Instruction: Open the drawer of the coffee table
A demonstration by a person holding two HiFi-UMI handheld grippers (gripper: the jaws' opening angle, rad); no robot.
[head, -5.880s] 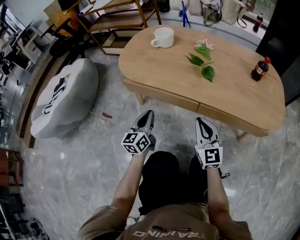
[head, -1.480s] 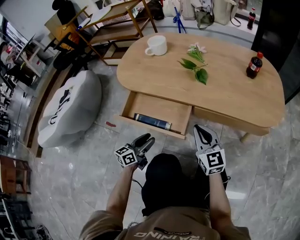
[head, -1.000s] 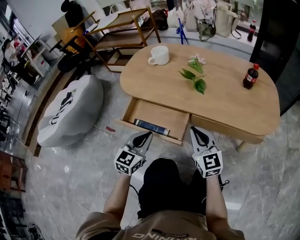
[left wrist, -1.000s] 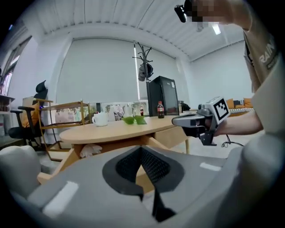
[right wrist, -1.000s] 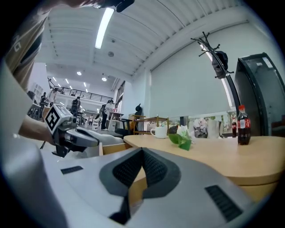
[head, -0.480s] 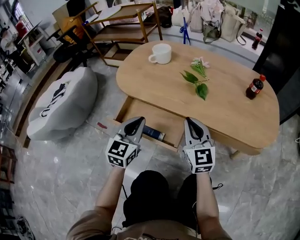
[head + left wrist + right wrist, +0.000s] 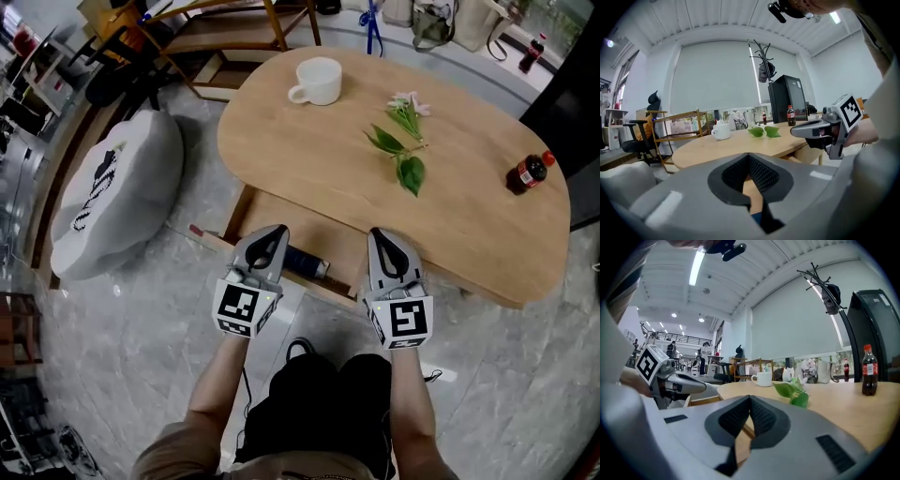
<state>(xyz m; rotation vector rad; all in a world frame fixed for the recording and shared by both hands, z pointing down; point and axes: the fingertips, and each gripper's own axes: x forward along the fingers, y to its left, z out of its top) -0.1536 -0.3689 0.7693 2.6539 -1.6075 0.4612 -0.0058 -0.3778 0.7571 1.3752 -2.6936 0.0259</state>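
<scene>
Floor [image 7: 131,375]: grey marbled tile, glossy.
Pouf [image 7: 108,192]: grey, black pattern, on the floor at left.
Shelf rack [image 7: 211,42]: light wood, open, far side.
Office chair [image 7: 635,139]: black.
Coat stand [image 7: 761,60]: black, before pale blinds [image 7: 712,79].
Ceiling [image 7: 717,18]: white, ribbed.
Strip light [image 7: 697,266]: lit.

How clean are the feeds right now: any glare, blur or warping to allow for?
Head view: sharp, evenly lit, edges bowed, soft sheen on the floor. Left gripper view: heavy fisheye, black corners; the left gripper fills the bottom, blurred. Right gripper view: same warp, ceiling light blown out.
</scene>
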